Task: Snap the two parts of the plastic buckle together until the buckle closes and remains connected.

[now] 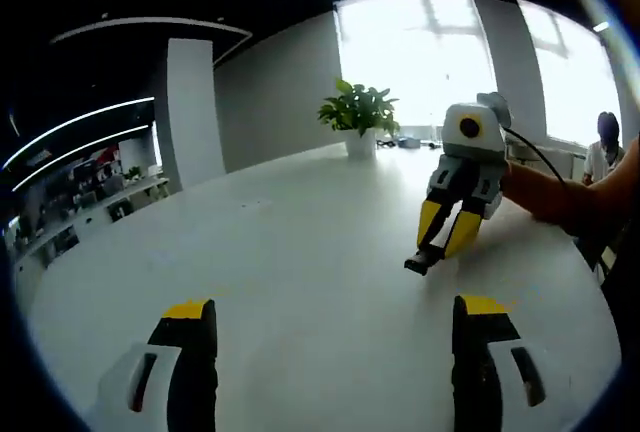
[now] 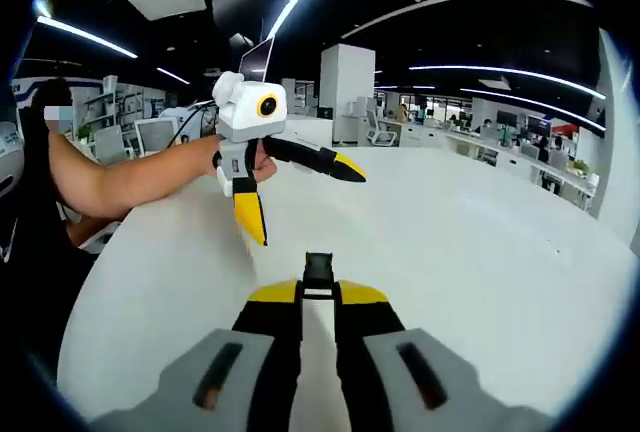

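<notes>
Right now, per view:
Left gripper point(image 1: 330, 352): left gripper view, jaws spread wide w/ bare worktop between; yellow tips, black pads, nothing held.
Left gripper, seen from right gripper view point(image 2: 300, 197): held up off the surface in a person's hand point(image 2: 262, 160), jaws splayed far apart, one pointing down, one out to the side.
Right gripper point(image 2: 318, 297): jaws drawn narrow, pinching a small black buckle part point(image 2: 319, 270) at the tips; part sticks out just past the yellow tips.
Right gripper, seen from left gripper view point(image 1: 445, 240): tips low at the worktop, black buckle part point(image 1: 421, 260) at its tips, touching or just above the surface, can't tell which.
Worktop point(image 1: 300, 252): white, rounded edge.
Plant point(image 1: 358, 112): green, in white pot at far edge, well apart from both grippers.
Writing/labels: none readable on grippers or buckle.
2nd buckle part: can't tell where it is.
</notes>
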The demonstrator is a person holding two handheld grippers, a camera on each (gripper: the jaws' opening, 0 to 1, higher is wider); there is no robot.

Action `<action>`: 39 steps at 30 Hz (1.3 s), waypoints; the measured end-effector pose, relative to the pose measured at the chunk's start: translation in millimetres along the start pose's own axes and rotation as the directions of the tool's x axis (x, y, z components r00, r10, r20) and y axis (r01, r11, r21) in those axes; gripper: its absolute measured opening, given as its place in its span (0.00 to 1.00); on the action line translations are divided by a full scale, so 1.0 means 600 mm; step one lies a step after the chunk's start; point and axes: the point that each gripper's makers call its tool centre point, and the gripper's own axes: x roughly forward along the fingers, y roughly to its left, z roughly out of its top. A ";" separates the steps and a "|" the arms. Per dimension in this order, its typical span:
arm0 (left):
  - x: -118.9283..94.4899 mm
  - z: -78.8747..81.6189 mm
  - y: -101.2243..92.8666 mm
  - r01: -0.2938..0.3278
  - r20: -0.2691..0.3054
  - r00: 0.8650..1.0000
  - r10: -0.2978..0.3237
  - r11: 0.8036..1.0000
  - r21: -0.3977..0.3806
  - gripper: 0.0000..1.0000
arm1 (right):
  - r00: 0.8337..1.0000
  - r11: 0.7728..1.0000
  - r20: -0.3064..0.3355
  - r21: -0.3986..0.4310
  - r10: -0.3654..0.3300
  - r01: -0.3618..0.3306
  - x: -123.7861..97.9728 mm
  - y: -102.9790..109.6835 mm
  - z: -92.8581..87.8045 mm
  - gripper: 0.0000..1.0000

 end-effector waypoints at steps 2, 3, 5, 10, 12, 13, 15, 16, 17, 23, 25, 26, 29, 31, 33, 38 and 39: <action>-0.005 0.006 0.015 -0.035 0.018 0.999 0.036 0.999 -0.034 0.94 | 1.000 1.000 -0.001 0.001 -0.023 0.023 -0.001 -0.007 -0.001 0.09; -0.009 0.013 0.023 -0.051 0.041 0.998 0.054 0.996 -0.068 0.97 | 0.999 0.999 0.003 0.003 -0.044 0.044 -0.002 -0.014 0.001 0.09; -0.013 0.013 0.031 -0.053 0.050 0.997 0.059 0.992 -0.114 0.99 | 0.998 0.997 0.007 0.010 -0.070 0.070 -0.005 -0.024 0.002 0.09; -0.016 -0.002 0.062 -0.174 0.010 0.985 0.175 0.983 -0.052 0.99 | 0.991 0.990 0.007 0.018 -0.137 0.137 -0.011 -0.046 0.000 0.09; -0.015 -0.003 0.058 -0.166 0.009 0.986 0.167 0.984 -0.063 0.99 | 0.990 0.990 0.009 0.020 -0.142 0.142 -0.012 -0.048 0.001 0.09; -0.016 -0.003 0.056 -0.165 0.012 0.986 0.167 0.984 -0.065 0.99 | 0.990 0.990 0.008 0.021 -0.142 0.142 -0.012 -0.049 0.000 0.09; -0.017 -0.002 0.056 -0.171 0.015 0.985 0.173 0.983 -0.064 0.98 | 0.990 0.989 0.005 0.022 -0.143 0.143 -0.011 -0.049 -0.001 0.09; -0.017 -0.002 0.056 -0.171 0.015 0.985 0.172 0.983 -0.067 0.99 | 0.990 0.989 0.003 0.023 -0.143 0.143 -0.011 -0.049 -0.002 0.09; -0.016 -0.003 0.057 -0.170 0.013 0.985 0.171 0.983 -0.074 0.99 | 0.989 0.989 0.002 0.022 -0.145 0.145 -0.011 -0.050 -0.002 0.09; -0.015 -0.005 0.056 -0.176 0.012 0.984 0.178 0.981 -0.085 0.99 | 0.983 0.983 0.000 0.024 -0.181 0.181 -0.013 -0.061 -0.004 0.09; -0.013 -0.006 0.054 -0.179 0.011 0.983 0.181 0.980 -0.084 0.99 | 0.981 0.981 0.000 0.030 -0.193 0.193 -0.015 -0.066 -0.005 0.09; -0.012 -0.007 0.055 -0.187 0.011 0.982 0.188 0.979 -0.078 0.99 | 0.981 0.980 -0.005 0.031 -0.195 0.195 -0.015 -0.067 -0.007 0.09; -0.012 -0.006 0.058 -0.197 0.015 0.980 0.199 0.977 -0.076 0.99 | 0.978 0.978 -0.009 0.031 -0.207 0.208 -0.015 -0.071 -0.009 0.09; -0.011 -0.002 0.058 -0.193 0.030 0.980 0.198 0.975 -0.110 0.99 | 0.977 0.977 -0.009 0.031 -0.213 0.213 -0.015 -0.072 -0.009 0.09; -0.012 -0.001 0.060 -0.198 0.033 0.979 0.203 0.974 -0.114 0.99 | 0.976 0.976 -0.012 0.032 -0.217 0.217 -0.015 -0.074 -0.011 0.09; -0.009 -0.003 0.062 -0.203 0.027 0.978 0.207 0.973 -0.111 0.99 | 0.974 0.973 -0.014 0.035 -0.228 0.228 -0.013 -0.078 -0.013 0.09; -0.009 -0.004 0.062 -0.203 0.026 0.978 0.207 0.973 -0.108 0.99 | 0.973 0.972 -0.014 0.036 -0.231 0.231 -0.013 -0.079 -0.013 0.09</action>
